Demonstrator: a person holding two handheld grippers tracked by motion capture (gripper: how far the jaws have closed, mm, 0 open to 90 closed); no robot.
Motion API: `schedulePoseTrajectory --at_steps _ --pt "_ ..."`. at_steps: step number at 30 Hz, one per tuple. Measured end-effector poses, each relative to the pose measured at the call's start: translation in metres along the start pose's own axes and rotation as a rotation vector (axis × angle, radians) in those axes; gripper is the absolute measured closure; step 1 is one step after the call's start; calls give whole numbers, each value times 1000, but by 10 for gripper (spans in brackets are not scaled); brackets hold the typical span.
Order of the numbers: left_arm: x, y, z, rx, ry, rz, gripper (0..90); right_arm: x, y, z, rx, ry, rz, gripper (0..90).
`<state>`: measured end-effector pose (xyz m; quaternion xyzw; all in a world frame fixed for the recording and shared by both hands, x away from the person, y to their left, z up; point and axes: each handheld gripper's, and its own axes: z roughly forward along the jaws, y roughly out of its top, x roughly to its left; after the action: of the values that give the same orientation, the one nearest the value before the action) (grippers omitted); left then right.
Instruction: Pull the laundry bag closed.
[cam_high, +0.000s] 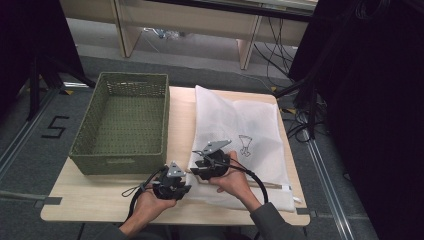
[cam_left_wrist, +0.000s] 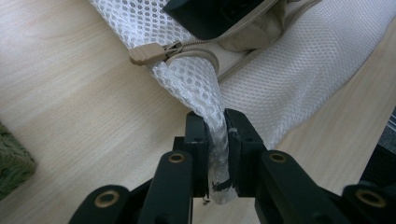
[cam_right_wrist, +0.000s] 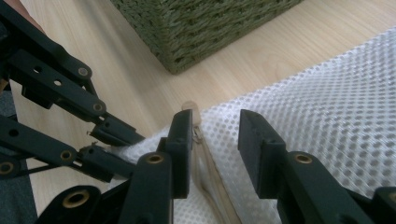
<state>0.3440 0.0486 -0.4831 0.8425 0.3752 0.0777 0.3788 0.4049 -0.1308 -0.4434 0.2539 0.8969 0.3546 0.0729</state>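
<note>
A white mesh laundry bag (cam_high: 240, 135) lies flat on the right half of the wooden table (cam_high: 100, 197). My left gripper (cam_left_wrist: 215, 122) is shut on the bag's near left corner, with bunched mesh pinched between its jaws. A tan zipper pull (cam_left_wrist: 147, 52) sits just beyond that corner. My right gripper (cam_right_wrist: 215, 119) hovers open over the zipper line, and the zipper pull (cam_right_wrist: 189, 106) shows at the tip of its left jaw. In the high view the left gripper (cam_high: 172, 182) and the right gripper (cam_high: 205, 165) sit close together at that corner.
A green woven basket (cam_high: 125, 120), with nothing inside, stands on the table's left half, close to the bag's left edge. Its corner (cam_right_wrist: 201, 28) rises just beyond my right gripper. Cables and dark stands line the floor at the right.
</note>
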Motion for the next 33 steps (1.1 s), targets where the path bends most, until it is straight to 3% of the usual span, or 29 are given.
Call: schedulePoseTrajectory --at_steps 14,16,17,21,33 --pt "-5 -1 4 7 -16 8 788 8 7 22 28 -1 -27 674" --pt "-5 -1 4 6 -16 7 787 7 7 24 32 -2 -35 694" --pt "-5 -1 4 5 -18 7 787 7 7 25 36 -10 -52 760" --pt "-5 -2 4 10 -15 9 786 5 8 20 17 6 -54 807" --pt "-5 -1 3 4 -12 11 784 0 2 5 7 12 -39 815"
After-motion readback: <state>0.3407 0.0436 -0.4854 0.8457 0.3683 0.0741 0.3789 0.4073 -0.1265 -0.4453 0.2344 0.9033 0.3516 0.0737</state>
